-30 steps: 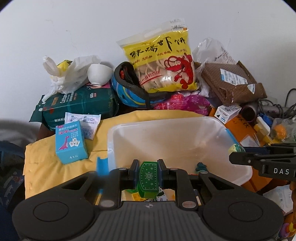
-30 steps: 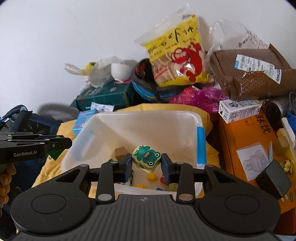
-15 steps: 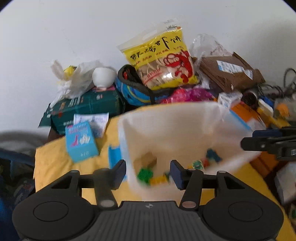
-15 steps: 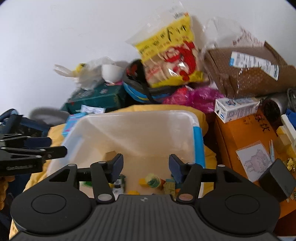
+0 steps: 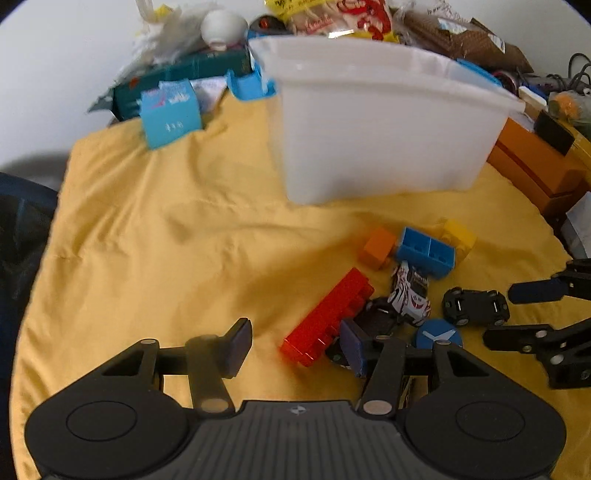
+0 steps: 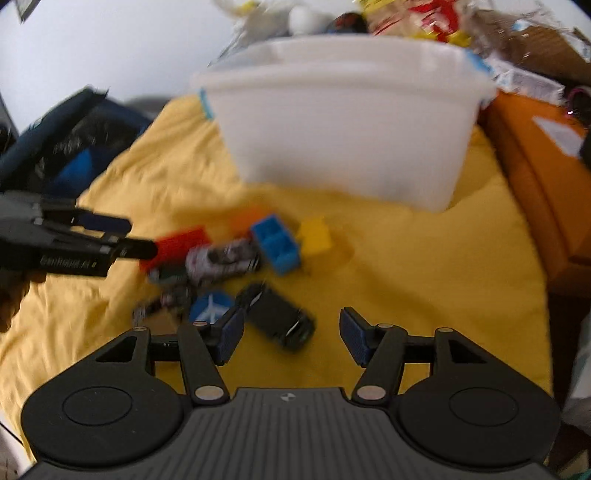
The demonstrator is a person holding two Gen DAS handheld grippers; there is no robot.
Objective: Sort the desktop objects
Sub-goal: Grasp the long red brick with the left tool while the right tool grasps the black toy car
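A white plastic bin stands on a yellow cloth; it also shows in the right wrist view. In front of it lie a red brick, a blue brick, an orange block, a yellow block, a white toy car, a black toy car and a blue disc. My left gripper is open and empty just above the red brick's near end. My right gripper is open and empty over the black car.
A light blue box, a green pack, a snack bag and a brown parcel crowd the back. An orange box stands at the right. A dark bag lies off the cloth's left edge.
Both grippers let go of their toys over the bin, then drew back and dropped low to the cloth. They now hang open over the pile of bricks and cars.
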